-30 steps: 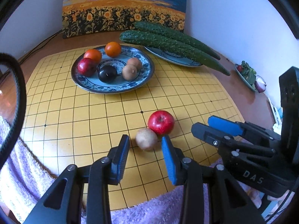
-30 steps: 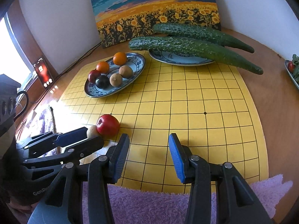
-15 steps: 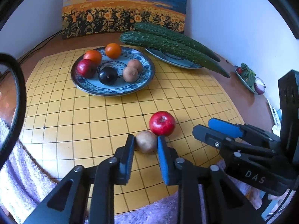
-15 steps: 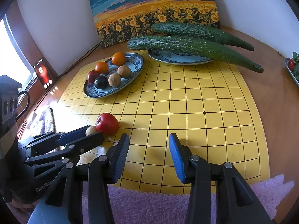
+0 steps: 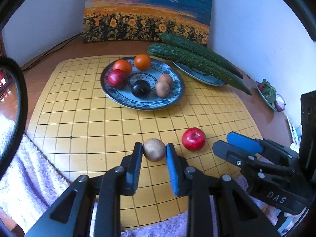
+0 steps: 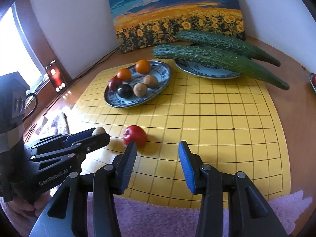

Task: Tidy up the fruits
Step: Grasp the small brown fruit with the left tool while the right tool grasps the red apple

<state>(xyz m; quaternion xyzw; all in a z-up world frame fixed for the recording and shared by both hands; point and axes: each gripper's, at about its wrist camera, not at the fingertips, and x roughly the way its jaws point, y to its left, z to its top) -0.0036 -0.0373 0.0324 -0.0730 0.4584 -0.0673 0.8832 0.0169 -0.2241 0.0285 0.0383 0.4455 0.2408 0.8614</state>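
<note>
Left gripper (image 5: pixel 154 151) has just clamped onto the brown kiwi (image 5: pixel 154 149) | right gripper (image 6: pixel 157 158) spread wide near apple (image 6: pixel 135 138) | kiwi plate-bound (image 5: pixel 173 100), I reckon

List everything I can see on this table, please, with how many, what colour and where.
Yellow gridded board: one, on the brown table.
Blue-patterned fruit plate: one, far side of board.
Fruits on it: two orange, one dark red, one black, two brown.
Red apple: one, on the board.
Brown kiwi: one, between the left gripper's fingers.
Green cucumbers: two, across a second plate.
Sunflower painting: one, against the wall.
Purple towel: near edge.
Left gripper: closed on the kiwi.
Right gripper: open, near the apple.
</note>
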